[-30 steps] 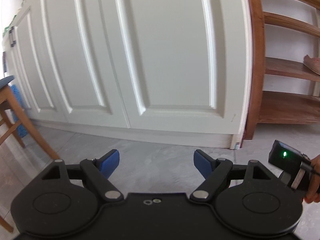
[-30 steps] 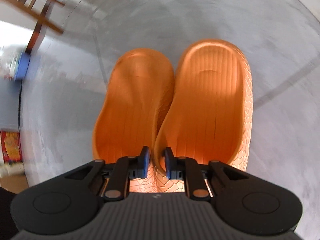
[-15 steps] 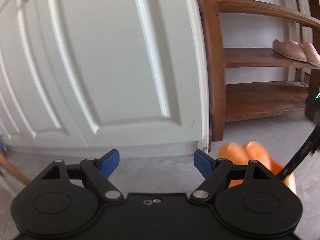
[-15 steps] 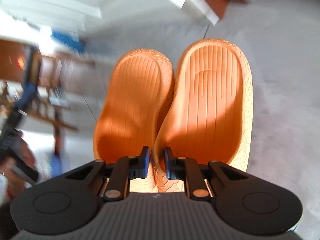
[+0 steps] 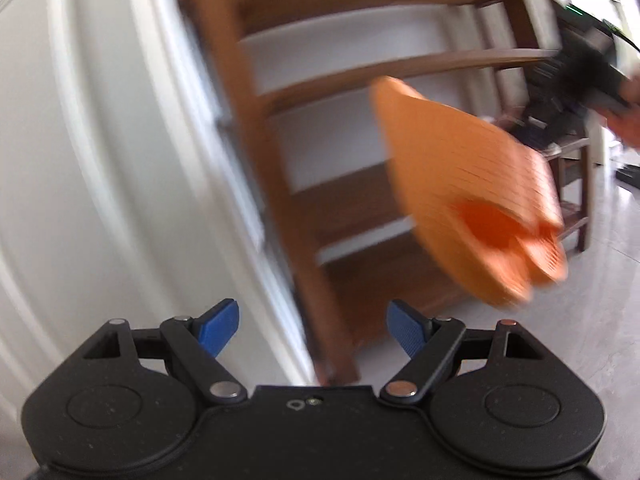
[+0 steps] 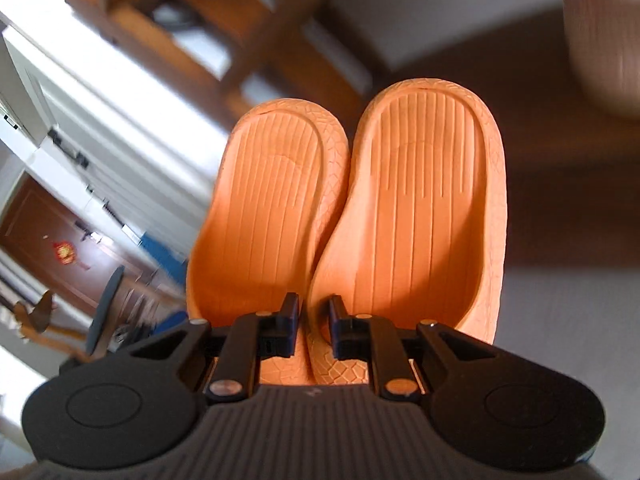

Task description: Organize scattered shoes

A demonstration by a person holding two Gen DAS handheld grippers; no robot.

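My right gripper [image 6: 314,322] is shut on a pair of orange slippers [image 6: 416,208], pinching their two inner heel edges together, soles facing the camera. The pair hangs in the air in front of a wooden shoe rack [image 6: 192,28]. In the left wrist view the same orange slippers [image 5: 460,196] are blurred, held up before the wooden shoe rack [image 5: 320,208], with the right gripper body [image 5: 576,64] behind them at upper right. My left gripper [image 5: 312,330] is open and empty, low in front of the rack's left post.
White panelled cabinet doors [image 5: 100,160] stand left of the rack. A pinkish shoe [image 6: 600,56] lies blurred on a shelf at upper right. Grey floor [image 5: 600,300] runs to the right. A chair and a brown door [image 6: 48,240] show at far left.
My right gripper has lifted the orange slippers from the floor up towards the shoe rack. My left gripper has swung right, from the cabinet doors to the rack, still open.
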